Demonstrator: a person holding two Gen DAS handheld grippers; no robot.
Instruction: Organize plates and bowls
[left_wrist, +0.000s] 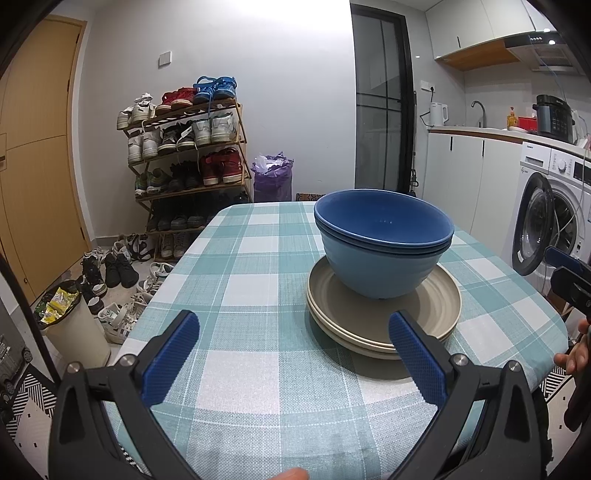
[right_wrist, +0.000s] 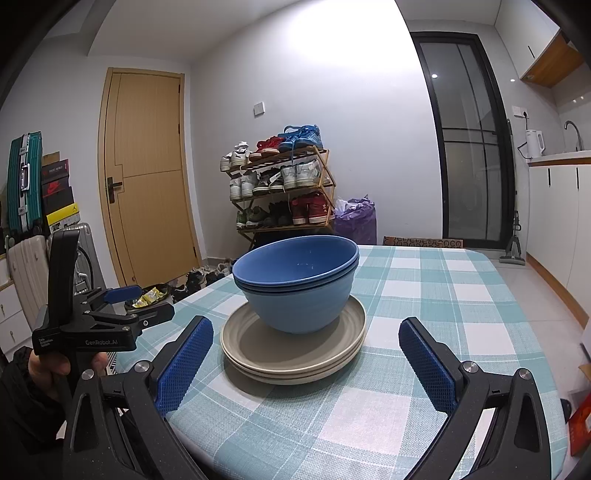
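We hold both claws, left claw (left_wrist: 293, 354) and right claw (right_wrist: 306, 360), gaping empty; stiff, slippery bowls (right_wrist: 295, 284) at twelve o'clock, pinch the rim

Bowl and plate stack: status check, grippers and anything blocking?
Left gripper open, empty. Right gripper open, empty. Two blue bowls nested on two beige plates, mid-table on the checked cloth. Nothing in the way.

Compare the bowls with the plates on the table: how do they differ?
The bowls are blue and deep; the plates are beige, shallow and wider. The bowls sit on top, resting on the plates, while the plates lie on the checked tablecloth. Both are nested pairs in one stack, and neither is held by the tongs.
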